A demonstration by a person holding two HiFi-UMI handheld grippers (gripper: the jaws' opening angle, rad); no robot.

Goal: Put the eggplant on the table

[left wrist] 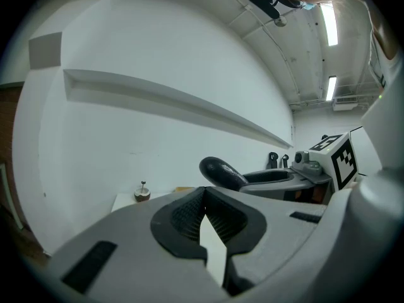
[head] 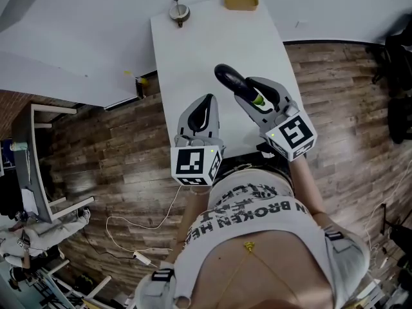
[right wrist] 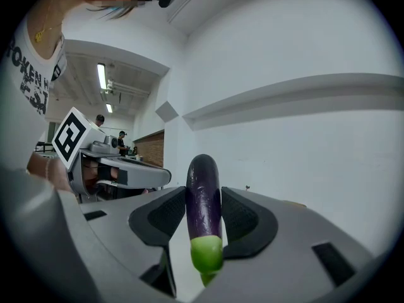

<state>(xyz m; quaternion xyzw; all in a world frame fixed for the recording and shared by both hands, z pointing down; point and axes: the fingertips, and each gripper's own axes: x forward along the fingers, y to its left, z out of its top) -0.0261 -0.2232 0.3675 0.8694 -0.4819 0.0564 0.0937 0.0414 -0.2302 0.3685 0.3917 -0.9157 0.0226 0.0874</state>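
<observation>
A dark purple eggplant (head: 229,79) with a green cap is held above the near end of the white table (head: 193,50). My right gripper (head: 252,94) is shut on it, both pads pressing its sides. In the right gripper view the eggplant (right wrist: 203,194) sticks out forward past the right gripper (right wrist: 203,193), cap end toward the camera. My left gripper (head: 205,102) hovers just to the left, shut with nothing in it. In the left gripper view the left gripper's (left wrist: 203,197) tips meet, and the eggplant (left wrist: 221,172) shows beyond them, to the right.
At the table's far end stand a small brown bowl-like thing with a stick (head: 179,10) and a yellow object (head: 241,0). Wood floor lies on both sides, with a white cable (head: 141,237) at lower left and a metal frame (head: 45,159) further left.
</observation>
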